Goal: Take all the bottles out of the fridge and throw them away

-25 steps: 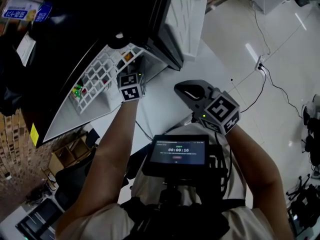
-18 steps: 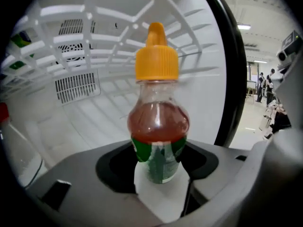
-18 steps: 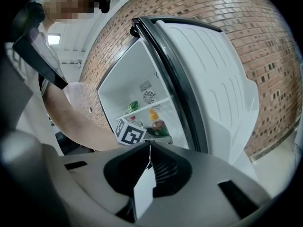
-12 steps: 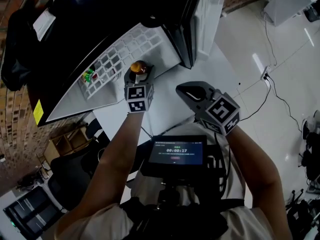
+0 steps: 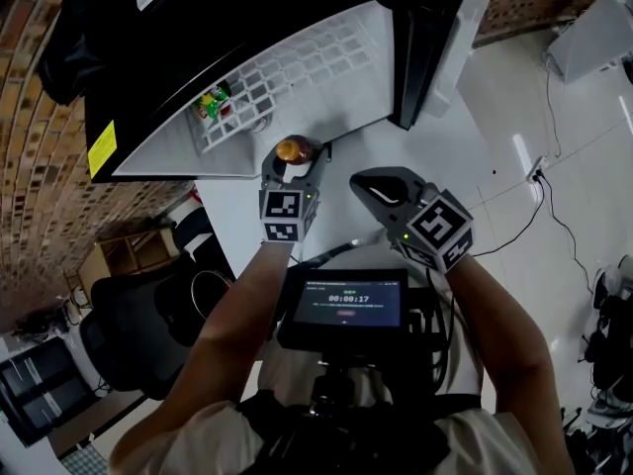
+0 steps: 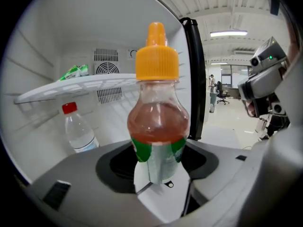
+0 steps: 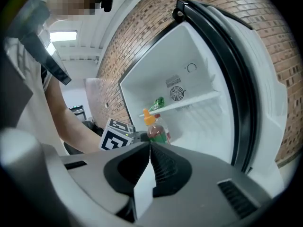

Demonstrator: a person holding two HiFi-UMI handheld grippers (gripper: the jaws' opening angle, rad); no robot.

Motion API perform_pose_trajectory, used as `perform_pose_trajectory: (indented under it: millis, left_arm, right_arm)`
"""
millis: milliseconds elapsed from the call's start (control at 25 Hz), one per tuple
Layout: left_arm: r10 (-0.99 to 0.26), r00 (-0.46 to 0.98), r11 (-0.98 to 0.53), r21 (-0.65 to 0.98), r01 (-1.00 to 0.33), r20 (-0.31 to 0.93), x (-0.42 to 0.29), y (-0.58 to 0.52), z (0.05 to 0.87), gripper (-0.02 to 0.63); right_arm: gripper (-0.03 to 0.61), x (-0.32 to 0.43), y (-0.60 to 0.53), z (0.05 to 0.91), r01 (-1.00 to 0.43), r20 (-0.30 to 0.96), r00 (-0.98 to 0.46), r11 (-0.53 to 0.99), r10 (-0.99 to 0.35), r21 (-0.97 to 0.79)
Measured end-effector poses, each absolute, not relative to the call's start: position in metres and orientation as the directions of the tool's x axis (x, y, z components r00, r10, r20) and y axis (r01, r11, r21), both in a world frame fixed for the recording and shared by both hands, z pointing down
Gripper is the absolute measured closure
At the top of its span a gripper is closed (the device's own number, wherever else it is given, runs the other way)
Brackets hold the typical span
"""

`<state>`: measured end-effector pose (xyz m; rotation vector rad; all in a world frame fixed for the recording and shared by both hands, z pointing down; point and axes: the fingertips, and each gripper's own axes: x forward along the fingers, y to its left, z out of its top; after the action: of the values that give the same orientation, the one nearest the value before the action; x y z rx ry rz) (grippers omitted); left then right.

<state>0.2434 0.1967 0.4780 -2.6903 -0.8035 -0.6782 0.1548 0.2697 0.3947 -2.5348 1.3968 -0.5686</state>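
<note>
Orange-capped bottle point(image 6: 157, 122) pinched by left gripper point(image 5: 294, 158) jaws, at fridge point(image 5: 163, 146) front edge; right gripper point(image 5: 368, 182) jaws pressed together.

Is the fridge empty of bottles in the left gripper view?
No, a clear bottle with a red cap stands inside the fridge, below the wire shelf.

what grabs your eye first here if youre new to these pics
The orange-capped bottle of red drink, clamped upright in the left gripper in front of the open fridge. Behind it, a red-capped water bottle stands inside, under the shelf. The right gripper is shut and empty.
</note>
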Motion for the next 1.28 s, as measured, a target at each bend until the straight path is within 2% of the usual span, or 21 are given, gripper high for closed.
perform_pose_trajectory:
  millis: [760, 1280]
  left_arm:
    - [0.456, 0.777, -0.86, -0.008, 0.51, 0.434, 0.148, 0.113, 0.437, 0.33]
    - [0.355, 0.827, -0.917, -0.008, 0.398, 0.435, 0.102, 0.046, 0.434, 0.33]
  right_arm:
    - [0.575, 0.113, 0.181, 0.392, -0.86, 0.247, 0.323, -0.392, -0.914, -0.327]
    - [0.575, 0.09, 0.114, 0.392, -0.913, 0.255, 0.18, -0.258, -0.95, -0.317]
